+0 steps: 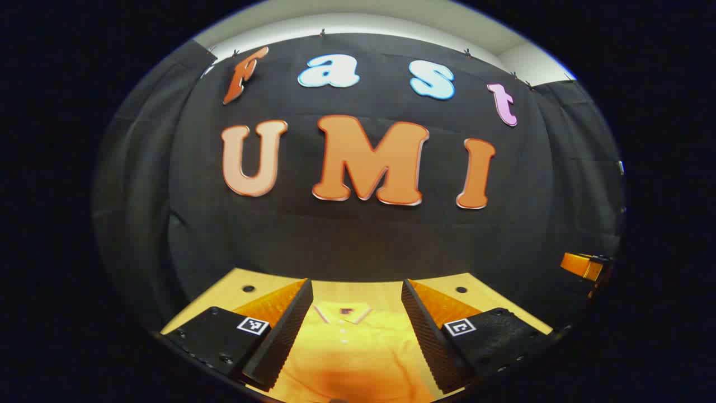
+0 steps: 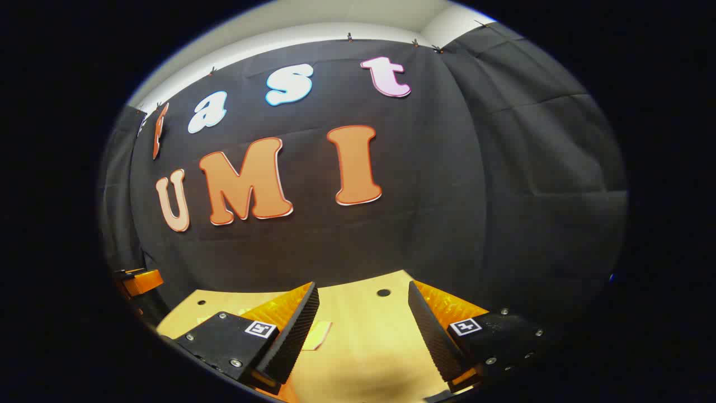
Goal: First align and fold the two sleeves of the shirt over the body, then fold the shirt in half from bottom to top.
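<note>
Left gripper (image 1: pixel 357 330): fingers spread wide, nothing between them, held above the worktop (image 1: pixel 235 291). Shirt (image 1: pixel 349 352): yellow-orange, lying flat on the worktop with its collar toward the far edge, seen between the fingers in the left gripper view. Right gripper (image 2: pixel 363 330): fingers spread wide, nothing gripped, above bare worktop near the far edge; a corner of the shirt shows beside its left finger.

Both cameras ride low above the worktop (image 1: pixel 335 291), aimed level at the booth's black back wall (image 1: pixel 358 235). The left gripper view faces it squarely; the right gripper view sits further right, angled. Both share the wall and the worktop's far edge.
</note>
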### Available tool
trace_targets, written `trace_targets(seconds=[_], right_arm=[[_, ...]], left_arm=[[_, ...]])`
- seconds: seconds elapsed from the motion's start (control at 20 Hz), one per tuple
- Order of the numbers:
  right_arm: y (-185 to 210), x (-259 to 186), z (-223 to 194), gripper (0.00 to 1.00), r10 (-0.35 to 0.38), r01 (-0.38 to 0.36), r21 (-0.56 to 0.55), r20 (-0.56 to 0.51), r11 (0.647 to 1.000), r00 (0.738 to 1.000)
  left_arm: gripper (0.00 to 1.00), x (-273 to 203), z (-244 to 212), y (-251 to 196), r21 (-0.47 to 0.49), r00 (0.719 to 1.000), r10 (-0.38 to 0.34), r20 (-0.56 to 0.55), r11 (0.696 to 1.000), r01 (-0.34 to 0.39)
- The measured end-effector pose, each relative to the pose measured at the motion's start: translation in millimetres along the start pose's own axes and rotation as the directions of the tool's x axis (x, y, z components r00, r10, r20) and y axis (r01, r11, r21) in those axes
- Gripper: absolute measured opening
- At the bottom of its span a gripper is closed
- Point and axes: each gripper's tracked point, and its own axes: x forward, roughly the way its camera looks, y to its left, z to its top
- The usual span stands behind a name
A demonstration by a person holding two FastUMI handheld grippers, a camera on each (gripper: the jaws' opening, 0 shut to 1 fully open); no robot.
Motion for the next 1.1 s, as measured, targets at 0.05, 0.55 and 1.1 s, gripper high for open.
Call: trace_targets(seconds=[0.05,0.55,1.1], right_arm=[[20,0,-1,0.97,0.001,-0.001,0.039,-0.006,0.999,1.0],[117,12,-16,0.97,0.115,-0.121,-0.068,-0.077,0.99,0.99],[115,85,-50,1.0,0.101,-0.129,-0.099,-0.248,0.987,0.963]], left_arm=[[0.97,0,4,34,-0.001,1.0,0.015,0.0,1.0,-0.015],[0.98,13,13,176,-0.075,0.984,0.178,-0.019,0.981,-0.179],[0.98,51,23,174,-0.04,0.973,0.231,-0.016,0.972,-0.231]])
